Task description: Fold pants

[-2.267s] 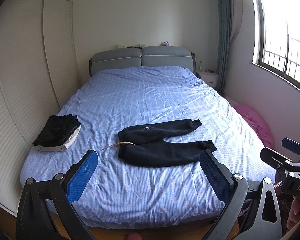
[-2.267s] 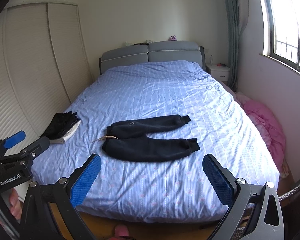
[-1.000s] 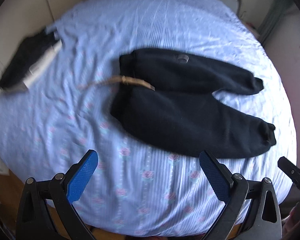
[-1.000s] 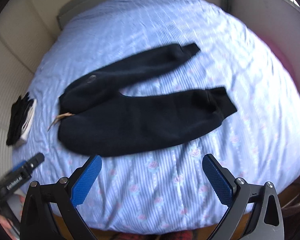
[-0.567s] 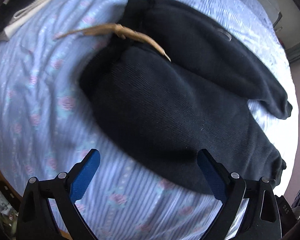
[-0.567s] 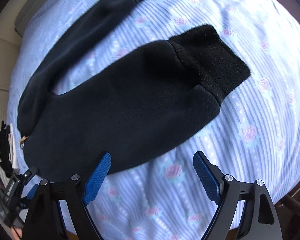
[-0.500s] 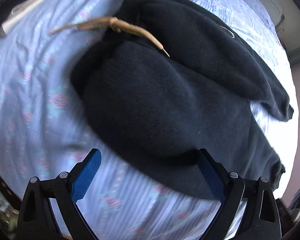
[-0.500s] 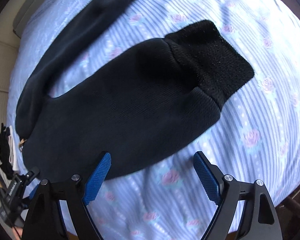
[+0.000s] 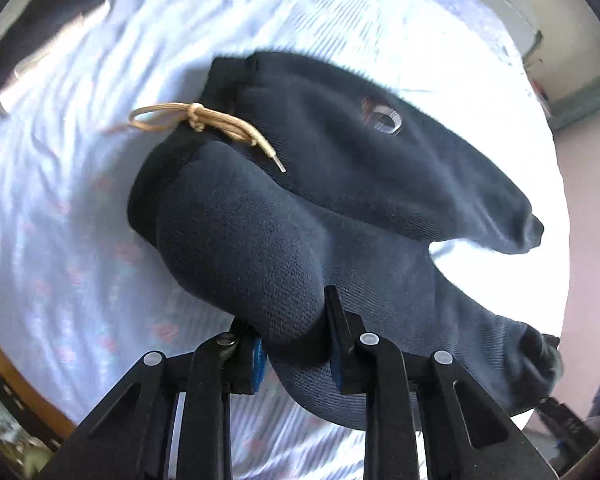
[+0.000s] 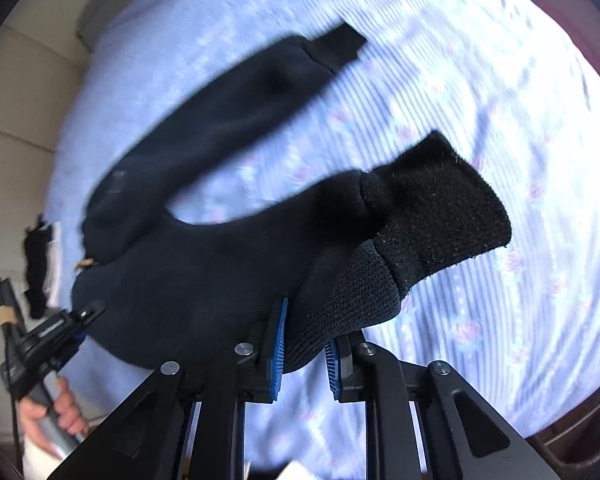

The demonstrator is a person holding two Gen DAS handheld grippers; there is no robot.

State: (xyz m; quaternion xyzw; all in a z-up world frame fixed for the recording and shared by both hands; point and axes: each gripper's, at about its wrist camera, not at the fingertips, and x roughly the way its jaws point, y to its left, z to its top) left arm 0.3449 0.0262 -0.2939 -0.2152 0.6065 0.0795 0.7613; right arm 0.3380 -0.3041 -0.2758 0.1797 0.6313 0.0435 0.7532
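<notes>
Left wrist view: your left tongs (image 9: 294, 344) are pinching the near edge of the pants (image 9: 340, 200) close to the waistband end, with a bulge of dark knit bunched between the pads. The pants lie on the bed (image 9: 60, 200), on its striped blue sheet, legs splayed apart in a V, tan drawstring (image 9: 204, 124) draped over the waist. Right wrist view: your right tongs (image 10: 304, 354) are pinching the same near leg just short of its ribbed cuff (image 10: 440, 204), the cuff sticking out past the grip. The far leg (image 10: 236, 108) lies flat and untouched. Judging by this, you're set to carry the near leg over onto the far one. Risks: both grips take a thick wad rather than a clean edge, so fabric may slip out mid-lift or only the top layer may come up, leaving a twisted fold. Uneven lifting between the two hands would skew the leg, so cuffs won't line up. The drawstring could get trapped inside the fold. Pulling too low may drag the sheet into wrinkles. A dark folded pile (image 10: 40, 264) sits well apart near the bed edge, no conflict there.
</notes>
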